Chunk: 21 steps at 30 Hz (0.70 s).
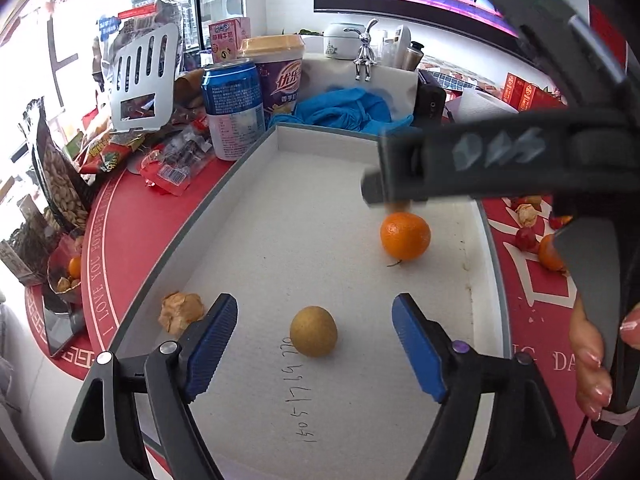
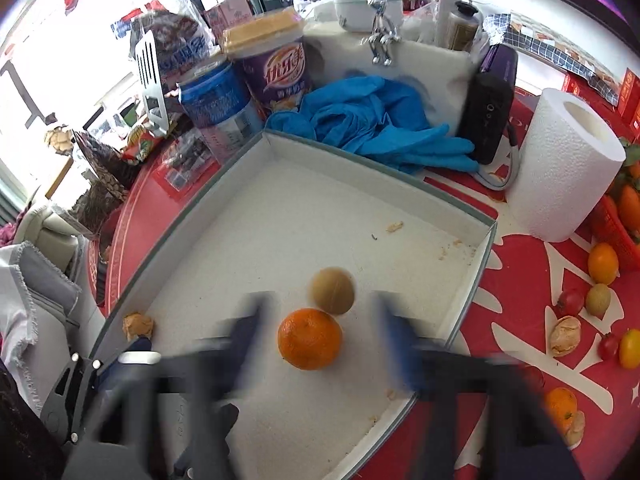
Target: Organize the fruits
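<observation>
A white tray (image 1: 280,136) holds an orange mandarin (image 1: 405,236), a round tan fruit (image 1: 313,331) and a dry husked fruit (image 1: 181,311) at its left wall. My left gripper (image 1: 314,346) is open, its blue pads either side of the tan fruit, not touching it. My right gripper (image 2: 316,336) is open and blurred, its pads either side of the mandarin (image 2: 310,339), with the tan fruit (image 2: 333,290) just beyond. It also shows in the left wrist view (image 1: 390,190), hovering just above the mandarin.
Loose small fruits (image 2: 602,263) lie on the red cloth right of the tray (image 2: 486,236). A paper towel roll (image 2: 564,168), blue gloves (image 2: 376,124), a blue can (image 1: 233,108), a purple cup (image 1: 278,76) and snack packets crowd the far and left sides.
</observation>
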### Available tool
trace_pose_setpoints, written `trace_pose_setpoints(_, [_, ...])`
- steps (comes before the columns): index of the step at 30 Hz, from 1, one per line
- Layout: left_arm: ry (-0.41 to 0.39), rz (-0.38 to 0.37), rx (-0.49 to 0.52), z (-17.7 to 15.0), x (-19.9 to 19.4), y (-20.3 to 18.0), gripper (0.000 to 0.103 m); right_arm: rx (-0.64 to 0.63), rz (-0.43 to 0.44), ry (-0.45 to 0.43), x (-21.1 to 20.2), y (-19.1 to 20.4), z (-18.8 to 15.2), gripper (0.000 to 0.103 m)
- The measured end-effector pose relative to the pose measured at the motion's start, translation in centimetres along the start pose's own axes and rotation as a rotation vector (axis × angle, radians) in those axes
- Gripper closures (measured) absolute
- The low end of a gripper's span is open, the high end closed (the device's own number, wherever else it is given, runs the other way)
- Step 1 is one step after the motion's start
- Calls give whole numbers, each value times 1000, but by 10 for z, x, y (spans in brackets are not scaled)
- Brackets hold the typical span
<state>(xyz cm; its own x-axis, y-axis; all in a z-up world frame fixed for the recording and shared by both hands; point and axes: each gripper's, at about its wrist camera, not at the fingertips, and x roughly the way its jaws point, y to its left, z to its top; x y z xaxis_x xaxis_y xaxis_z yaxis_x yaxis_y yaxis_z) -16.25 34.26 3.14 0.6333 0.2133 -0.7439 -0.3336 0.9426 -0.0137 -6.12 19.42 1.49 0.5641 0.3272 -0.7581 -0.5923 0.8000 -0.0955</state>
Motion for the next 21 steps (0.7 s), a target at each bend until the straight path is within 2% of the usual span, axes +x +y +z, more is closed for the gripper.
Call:
trace_pose_setpoints(4, [4, -9, 13, 1, -3, -7, 20, 13, 12, -29, -16, -4, 1, 1])
trace_pose_setpoints(10, [-27, -63, 84, 4, -22, -38, 20, 86, -3, -77, -44, -34, -15, 1])
trace_pose_setpoints(16, [-33, -157, 193, 4, -41, -91, 20, 212, -67, -126, -80, -88, -48, 1])
trace_pose_setpoints(21, [14, -230, 277, -6, -41, -146, 20, 330, -132, -147, -106, -138, -90, 1])
